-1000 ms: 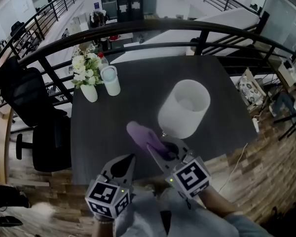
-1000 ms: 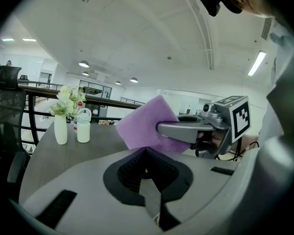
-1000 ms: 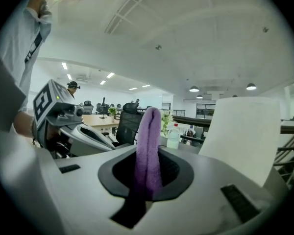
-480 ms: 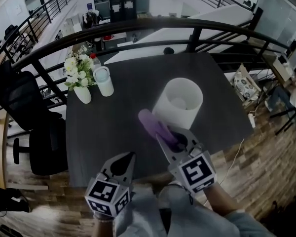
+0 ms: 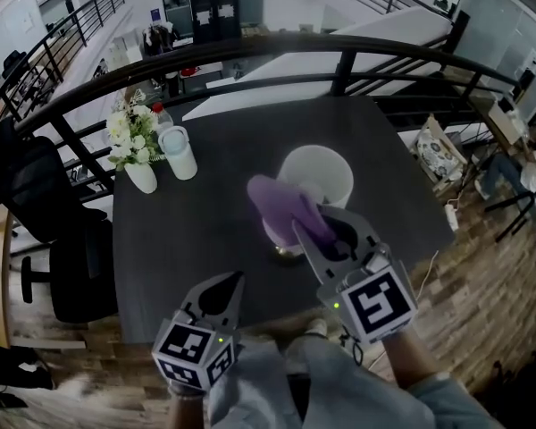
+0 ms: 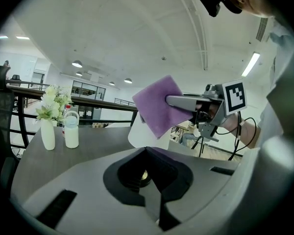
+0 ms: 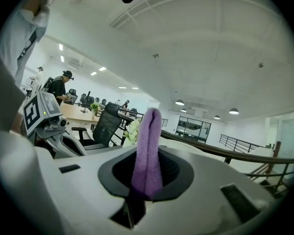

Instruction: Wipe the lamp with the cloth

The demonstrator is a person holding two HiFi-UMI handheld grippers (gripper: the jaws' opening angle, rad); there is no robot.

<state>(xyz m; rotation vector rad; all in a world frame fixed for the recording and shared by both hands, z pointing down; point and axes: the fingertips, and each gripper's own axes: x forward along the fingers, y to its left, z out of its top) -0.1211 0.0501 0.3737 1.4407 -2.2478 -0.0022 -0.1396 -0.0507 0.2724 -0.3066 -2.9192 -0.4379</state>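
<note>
1. Purple cloth (image 5: 281, 206), folded into a flap, is pinched in the right gripper (image 5: 326, 239); its jaws are clamped tight on the cloth's lower end.
2. It hangs at the near side of the lamp (image 5: 326, 172), overlapping the white shade in the head view. Whether it actually presses on the shade I cannot tell.
3. The lamp stands upright mid-table (image 5: 205, 222), with a brassy base just showing under the shade.
4. The left gripper (image 5: 221, 291) sits low at the near table edge, jaws together with nothing between them, apart from the lamp.
5. Step in hand, as I judge it: bringing the cloth onto the shade — the wipe is only starting.
6. The next move calls for laying the flap flat on the shade and sweeping round it with light pressure. Nothing steadies the lamp, so a hard push could slide or tip it.
7. A vase (image 5: 141, 175) and a bottle (image 5: 178, 152) stand at the far left, well clear.
</note>
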